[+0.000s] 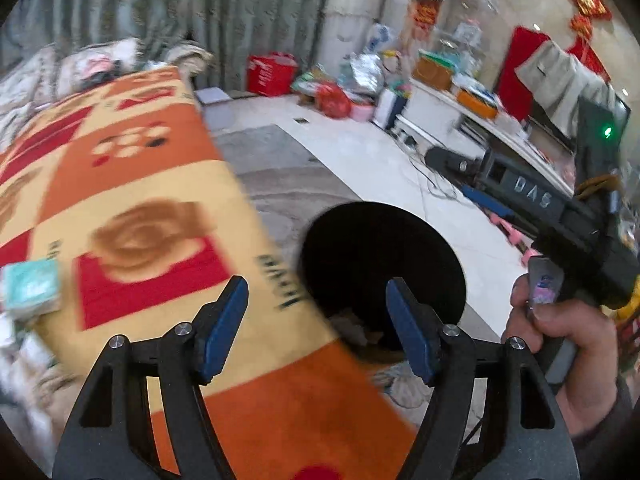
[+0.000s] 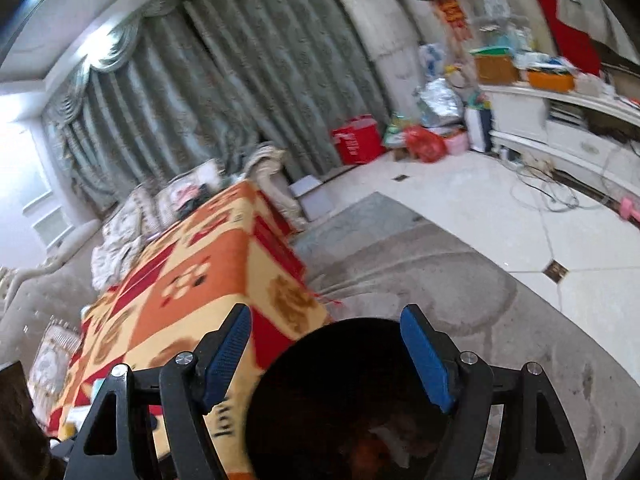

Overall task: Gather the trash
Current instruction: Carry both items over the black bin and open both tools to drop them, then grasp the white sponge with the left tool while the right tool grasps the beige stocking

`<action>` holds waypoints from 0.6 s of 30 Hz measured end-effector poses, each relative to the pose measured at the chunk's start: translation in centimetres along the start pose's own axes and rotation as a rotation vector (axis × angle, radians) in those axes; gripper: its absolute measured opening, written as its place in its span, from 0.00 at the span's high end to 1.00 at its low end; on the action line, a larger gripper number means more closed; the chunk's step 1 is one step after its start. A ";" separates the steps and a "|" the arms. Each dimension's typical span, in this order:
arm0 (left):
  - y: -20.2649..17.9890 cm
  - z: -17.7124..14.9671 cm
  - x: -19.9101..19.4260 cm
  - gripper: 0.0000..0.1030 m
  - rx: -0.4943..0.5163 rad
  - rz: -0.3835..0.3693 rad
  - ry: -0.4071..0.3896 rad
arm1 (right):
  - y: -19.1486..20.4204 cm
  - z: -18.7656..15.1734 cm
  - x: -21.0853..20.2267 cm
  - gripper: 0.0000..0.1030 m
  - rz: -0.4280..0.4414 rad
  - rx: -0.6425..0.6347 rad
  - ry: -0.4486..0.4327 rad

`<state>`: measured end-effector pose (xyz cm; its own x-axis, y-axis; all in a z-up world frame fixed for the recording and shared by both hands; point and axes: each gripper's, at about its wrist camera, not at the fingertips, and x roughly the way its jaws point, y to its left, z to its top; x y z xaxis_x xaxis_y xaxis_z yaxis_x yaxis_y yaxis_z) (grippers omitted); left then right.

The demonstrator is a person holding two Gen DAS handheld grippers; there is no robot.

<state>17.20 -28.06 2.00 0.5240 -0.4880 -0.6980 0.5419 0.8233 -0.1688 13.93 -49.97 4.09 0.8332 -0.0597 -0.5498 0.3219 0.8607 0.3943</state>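
Both grippers above the black bin [image 1: 384, 264]
Left gripper [image 1: 316, 316] and right gripper [image 2: 326, 348] fingers released, empty; bin contents probably crumpled paper.

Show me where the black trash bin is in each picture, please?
Left wrist view: the black trash bin sits low, right of middle, beside the orange tablecloth, with crumpled trash inside.
Right wrist view: the bin fills the bottom middle, below the open right claw.
Shared landmark: the red box by the curtain.
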 end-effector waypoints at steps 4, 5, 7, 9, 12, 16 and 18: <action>4.6 -1.4 -5.1 0.31 -0.059 0.057 -0.045 | 4.4 -1.6 0.2 0.27 0.070 -0.073 0.035; 5.7 -1.7 -6.4 0.31 -0.068 0.073 -0.057 | 5.5 -2.0 0.2 0.27 0.090 -0.092 0.042; 8.2 -2.3 -9.4 0.31 -0.084 0.110 -0.087 | 8.0 -3.2 0.0 0.27 0.134 -0.131 0.054; 11.0 -3.2 -12.9 0.31 -0.104 0.155 -0.129 | 10.7 -4.5 -0.2 0.27 0.189 -0.171 0.068; 14.7 -5.1 -17.1 0.31 -0.121 0.225 -0.185 | 13.6 -6.7 -0.1 0.26 0.258 -0.220 0.090; 18.9 -8.3 -19.7 0.24 -0.143 0.321 -0.210 | 17.9 -10.5 0.6 0.26 0.341 -0.269 0.163; 20.5 -10.0 -19.2 0.24 -0.192 0.316 -0.180 | 19.5 -12.0 0.9 0.26 0.374 -0.307 0.187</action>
<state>11.71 1.09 5.00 0.7609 -0.2312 -0.6063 0.2120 0.9717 -0.1044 15.57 -27.20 2.46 0.7624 0.3474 -0.5460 -0.1526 0.9164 0.3700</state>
